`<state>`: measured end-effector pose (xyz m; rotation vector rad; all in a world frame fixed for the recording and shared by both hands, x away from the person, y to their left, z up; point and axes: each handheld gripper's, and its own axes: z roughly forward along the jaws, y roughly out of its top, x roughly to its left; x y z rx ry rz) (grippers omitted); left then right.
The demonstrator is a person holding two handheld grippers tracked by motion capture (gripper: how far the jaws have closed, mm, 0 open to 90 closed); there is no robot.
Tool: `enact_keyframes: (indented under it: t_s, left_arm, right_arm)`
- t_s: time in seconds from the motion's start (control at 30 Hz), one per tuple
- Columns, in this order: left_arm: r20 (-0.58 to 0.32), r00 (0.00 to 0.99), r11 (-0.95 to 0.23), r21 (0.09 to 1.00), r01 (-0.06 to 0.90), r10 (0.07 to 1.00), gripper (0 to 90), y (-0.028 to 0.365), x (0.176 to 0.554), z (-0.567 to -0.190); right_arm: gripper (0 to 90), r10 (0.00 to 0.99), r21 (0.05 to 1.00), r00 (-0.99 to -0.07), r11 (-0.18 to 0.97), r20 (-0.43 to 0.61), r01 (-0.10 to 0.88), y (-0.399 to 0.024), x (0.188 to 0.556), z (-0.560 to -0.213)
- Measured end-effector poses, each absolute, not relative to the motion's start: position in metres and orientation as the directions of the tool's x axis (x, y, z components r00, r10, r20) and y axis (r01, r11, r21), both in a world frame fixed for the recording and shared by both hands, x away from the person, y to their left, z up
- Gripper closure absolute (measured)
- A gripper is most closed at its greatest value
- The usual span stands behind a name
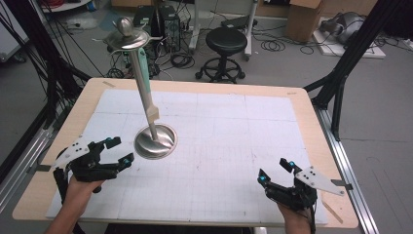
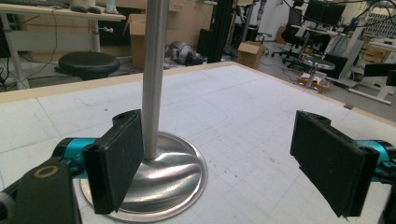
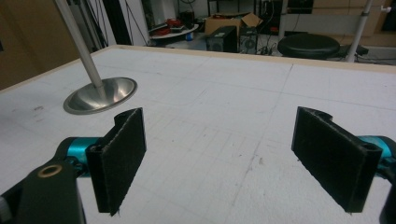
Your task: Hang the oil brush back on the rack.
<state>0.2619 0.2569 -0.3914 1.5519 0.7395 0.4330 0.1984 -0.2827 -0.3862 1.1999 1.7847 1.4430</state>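
Two grippers, both with jaws spread wide and nothing between the pads. The left gripper (image 1: 113, 152) sits just beside the metal stand (image 1: 146, 97); the right gripper (image 1: 276, 171) is well apart from it, across the white mat (image 1: 234, 146).

Stand: round steel base (image 1: 156, 141) flat on the mat, one slim pole (image 1: 142, 80) rising from its middle, a small cap plate and knob at the top. A pale green piece lies along the upper pole; what it is, cannot tell. Long axis is vertical; the lean seen from the high view looks like camera perspective, since the base sits flat.

Relation that matters, left gripper view: the pole (image 2: 154, 79) stands ahead of the jaws and off toward the left pad (image 2: 116, 163), not centred in the gap. The base (image 2: 163, 182) partly passes behind that pad. The right pad (image 2: 334, 163) has only bare mat in front of it. Pads stand upright, parallel to the pole, so the closing line runs across the pole's axis.

Right gripper view: the base (image 3: 100, 95) lies far ahead and to the left of its left pad (image 3: 116, 156), outside the gap.

Judgement: the left gripper is the nearer one and already squared to the pole. To take the pole it would need to shift toward its own left pad's side until the pole is mid-gap, then go forward. Risk: closing off-centre pushes the pole sideways and may tip the stand.
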Motion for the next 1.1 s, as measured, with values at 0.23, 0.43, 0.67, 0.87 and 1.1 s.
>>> enact_keyframes:
  t_s: [0.23, 0.43, 0.67, 0.87, 1.1]
  left_arm:
    - [-0.154, 0.721, 0.009, 0.979, 0.202, 0.675, 18.0, 0.2561, 0.2620, -0.3914]
    - [-0.154, 0.720, 0.004, 0.979, 0.205, 0.676, 18.1, 0.2557, 0.2628, -0.3925]
    - [-0.149, 0.721, -0.005, 0.978, 0.207, 0.676, 18.1, 0.2555, 0.2618, -0.3926]
    - [-0.151, 0.721, 0.000, 0.979, 0.205, 0.676, 18.1, 0.2550, 0.2622, -0.3934]
    - [-0.148, 0.720, -0.005, 0.979, 0.206, 0.678, 18.0, 0.2554, 0.2629, -0.3936]
  right_arm:
    - [16.5, 0.887, 0.956, -0.445, 0.012, 0.126, 0.293, -0.2864, 0.1959, -0.3853]
    - [16.5, 0.886, 0.955, -0.447, 0.019, 0.121, 0.297, -0.2850, 0.1966, -0.3860]
    - [16.5, 0.885, 0.955, -0.450, 0.027, 0.115, 0.296, -0.2827, 0.1967, -0.3845]
    - [16.5, 0.885, 0.955, -0.452, 0.029, 0.113, 0.296, -0.2818, 0.1967, -0.3851]
    - [16.5, 0.886, 0.955, -0.449, 0.027, 0.113, 0.295, -0.2825, 0.1965, -0.3851]
